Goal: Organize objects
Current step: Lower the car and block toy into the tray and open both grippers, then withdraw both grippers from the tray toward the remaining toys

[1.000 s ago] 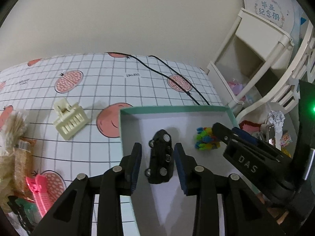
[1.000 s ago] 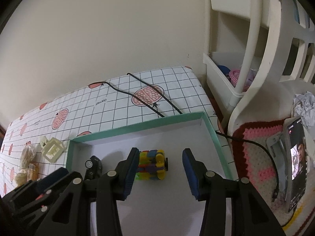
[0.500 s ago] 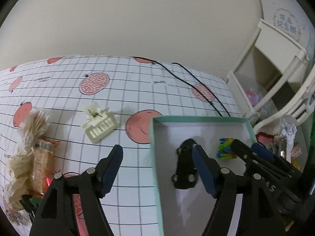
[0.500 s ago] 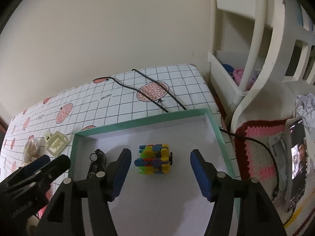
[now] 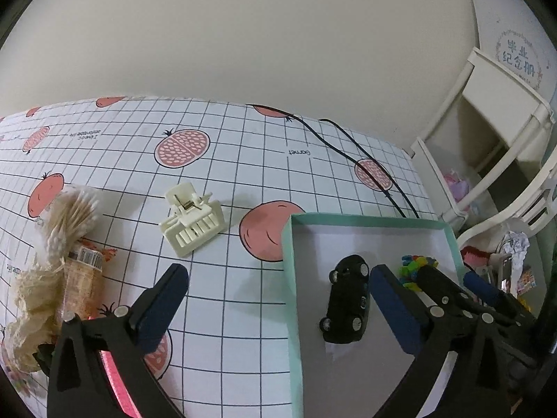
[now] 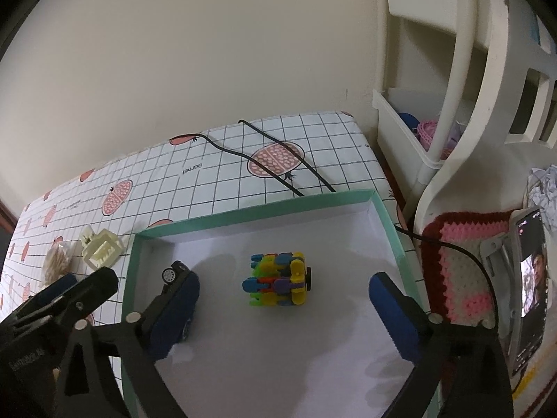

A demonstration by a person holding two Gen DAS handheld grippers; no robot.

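Note:
A teal-rimmed white box (image 5: 286, 280) (image 6: 243, 210) lies on the chequered cloth. Inside it a black toy car (image 5: 346, 304) (image 6: 174, 273) rests on its side beside a multicoloured block toy (image 6: 278, 278) (image 5: 414, 266). My left gripper (image 5: 278, 299) hangs open and empty, straddling the box's left rim. My right gripper (image 6: 283, 308) is open and empty above the box, the block toy ahead between its fingers. A cream hair claw (image 5: 191, 217) (image 6: 101, 252) sits on the cloth left of the box.
A bundle of cotton swabs (image 5: 68, 214) and snack packets (image 5: 83, 278) lie at the far left, a pink clip (image 5: 118, 383) under my left gripper. Black cables (image 6: 275, 160) cross the cloth behind the box. A white shelf unit (image 6: 435, 122), a crocheted mat (image 6: 466, 268) and a phone (image 6: 531, 282) stand on the right.
Both grippers opened wide and pulled back. The left one let the black car go and shifted left over the box rim; the right one drew away from the block toy.

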